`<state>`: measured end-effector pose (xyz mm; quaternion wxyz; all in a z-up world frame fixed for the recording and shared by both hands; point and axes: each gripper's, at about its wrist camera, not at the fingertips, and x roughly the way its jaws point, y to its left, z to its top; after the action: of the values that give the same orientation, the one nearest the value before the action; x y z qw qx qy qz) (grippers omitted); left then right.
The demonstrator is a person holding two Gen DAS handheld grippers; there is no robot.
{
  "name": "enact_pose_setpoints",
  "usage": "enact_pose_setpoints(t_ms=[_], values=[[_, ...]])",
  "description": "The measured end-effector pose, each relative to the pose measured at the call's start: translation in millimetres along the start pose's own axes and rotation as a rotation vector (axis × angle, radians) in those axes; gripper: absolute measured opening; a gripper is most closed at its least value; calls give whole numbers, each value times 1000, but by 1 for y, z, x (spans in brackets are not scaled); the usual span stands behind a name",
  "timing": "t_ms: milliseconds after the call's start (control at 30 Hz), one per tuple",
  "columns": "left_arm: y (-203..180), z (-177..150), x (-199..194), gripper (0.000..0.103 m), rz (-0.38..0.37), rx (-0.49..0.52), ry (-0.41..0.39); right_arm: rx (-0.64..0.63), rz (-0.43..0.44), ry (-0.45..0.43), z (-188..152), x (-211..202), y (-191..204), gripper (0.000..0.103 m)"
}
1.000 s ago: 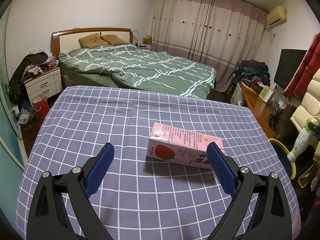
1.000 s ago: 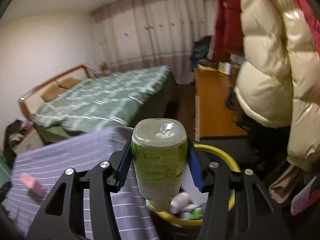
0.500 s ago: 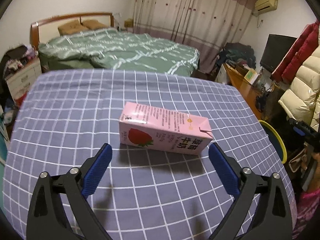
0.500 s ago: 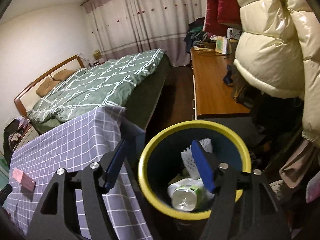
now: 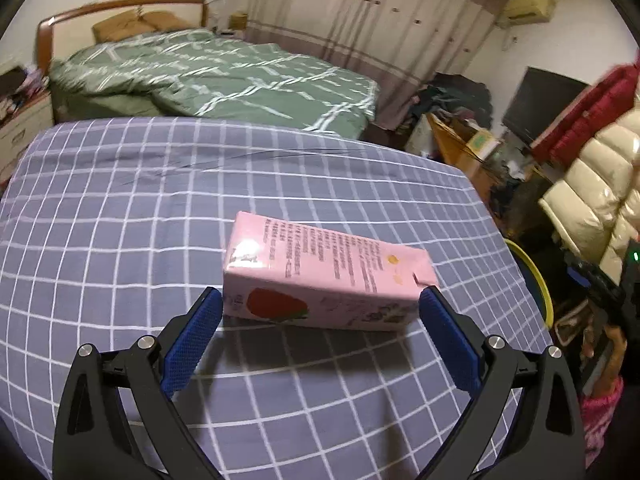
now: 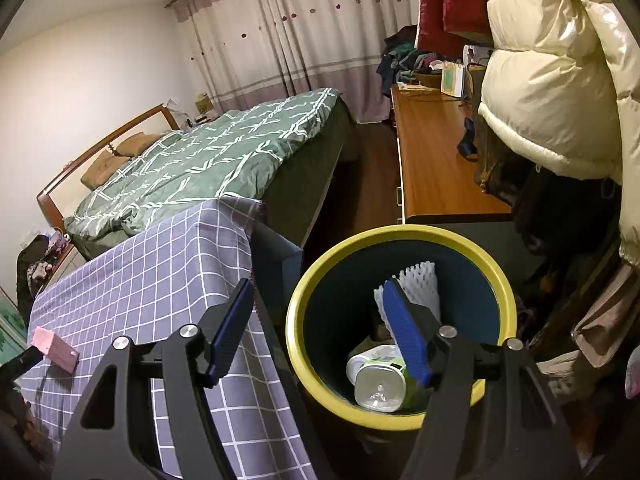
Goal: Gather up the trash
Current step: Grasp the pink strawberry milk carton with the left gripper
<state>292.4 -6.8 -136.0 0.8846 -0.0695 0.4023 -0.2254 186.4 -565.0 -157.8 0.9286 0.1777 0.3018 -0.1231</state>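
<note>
The left gripper is spread wide, its blue pads flanking the ends of a pink strawberry milk carton lying on the checked tablecloth; contact is unclear. The carton's small print is unreadable. The right gripper hangs open and empty above the yellow-rimmed bin, where a green-labelled bottle and white foam netting lie.

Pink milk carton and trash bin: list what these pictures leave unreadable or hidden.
- Pink milk carton, left wrist view: small print blurred; far side hidden by the carton itself.
- Trash bin, right wrist view: bottom covered by bottle and white foam net; right gripper finger crosses them.
- Bin's outside: dark, below the rim.
</note>
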Motion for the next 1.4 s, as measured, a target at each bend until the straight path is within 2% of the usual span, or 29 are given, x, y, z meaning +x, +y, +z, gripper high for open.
enact_pose_setpoints(t_ms=[100, 200, 333, 467, 567, 700, 833, 900, 933, 1100, 1400], values=[[-19, -1, -2, 97, -48, 50, 7, 4, 5, 3, -1, 0, -1, 64], [-51, -9, 1, 97, -132, 120, 50, 1, 10, 5, -1, 0, -1, 64], [-93, -21, 6, 97, -200, 228, 100, 1, 18, 6, -1, -1, 0, 64], [-122, -30, 3, 97, -272, 288, 139, 0, 23, 9, -1, -1, -1, 64], [-135, -33, -7, 97, -223, 359, 125, 4, 23, 7, -2, -1, -2, 64], [-142, -17, -10, 97, -57, 403, 81, 12, 26, 5, -2, -1, -3, 64], [-138, 2, 8, 96, 1, 407, 106, 14, 36, 6, -2, -2, -4, 64], [-138, 7, 19, 89, 29, 430, 123, 10, 37, 8, -3, -2, -4, 64], [-138, 8, 24, 84, 33, 433, 136, 9, 38, 8, -3, -3, -5, 64], [-133, 15, 51, 74, 61, 430, 203, 12, 30, 11, -2, -4, -11, 64], [-136, 16, 82, 48, 86, 447, 296, 23, 31, 21, -4, -2, -19, 64]])
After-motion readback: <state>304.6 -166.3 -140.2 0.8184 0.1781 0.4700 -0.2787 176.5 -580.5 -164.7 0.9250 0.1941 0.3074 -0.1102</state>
